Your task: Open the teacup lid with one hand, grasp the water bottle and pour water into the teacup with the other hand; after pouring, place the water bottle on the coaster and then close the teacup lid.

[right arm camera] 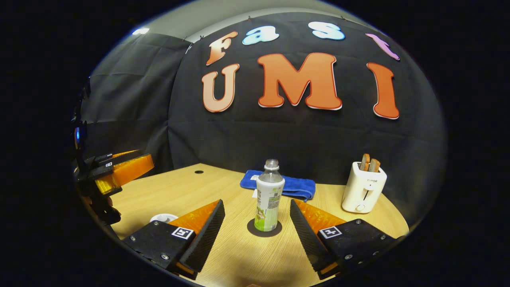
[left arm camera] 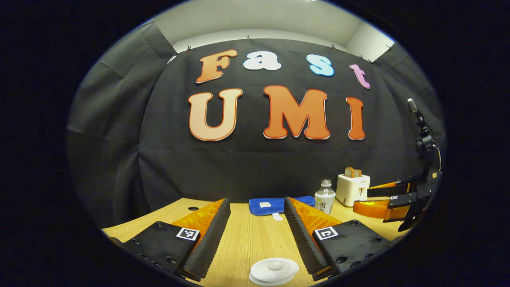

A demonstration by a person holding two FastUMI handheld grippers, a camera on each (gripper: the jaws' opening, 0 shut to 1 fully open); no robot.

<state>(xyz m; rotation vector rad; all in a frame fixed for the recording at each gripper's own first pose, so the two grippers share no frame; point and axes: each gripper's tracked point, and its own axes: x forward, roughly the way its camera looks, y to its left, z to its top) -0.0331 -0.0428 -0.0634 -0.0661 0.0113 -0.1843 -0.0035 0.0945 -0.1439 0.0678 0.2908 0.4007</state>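
In the left gripper view, the left gripper (left arm camera: 257, 213) is hanging over the wooden table (left arm camera: 247, 243) with its fingers spread wide and nothing between them. The white teacup lid (left arm camera: 274, 270) is lying low between the two fingers, close under the camera and touching neither; whether the cup is under it I cannot tell. Ahead and to the right of this gripper the water bottle (left arm camera: 324, 196) is standing upright, partly hidden behind the right finger, with a blue cloth (left arm camera: 279, 205) beside it and a white toaster (left arm camera: 353, 189) holding bread farther right. The right gripper (left arm camera: 388, 199) is showing at the far right edge, its fingers apart.

The right gripper view is giving what the first cannot: the bottle (right arm camera: 269, 197) is standing on a dark round coaster (right arm camera: 264, 228), just ahead of the right gripper (right arm camera: 257, 209) and centred between its widely parted fingers, clear of both. A sliver of the lid (right arm camera: 163, 217) is peeking out behind this gripper's left finger. The left gripper (right arm camera: 119, 169) is showing at the far left, and the cloth (right arm camera: 291, 186) and toaster (right arm camera: 363, 186) are sitting beyond.
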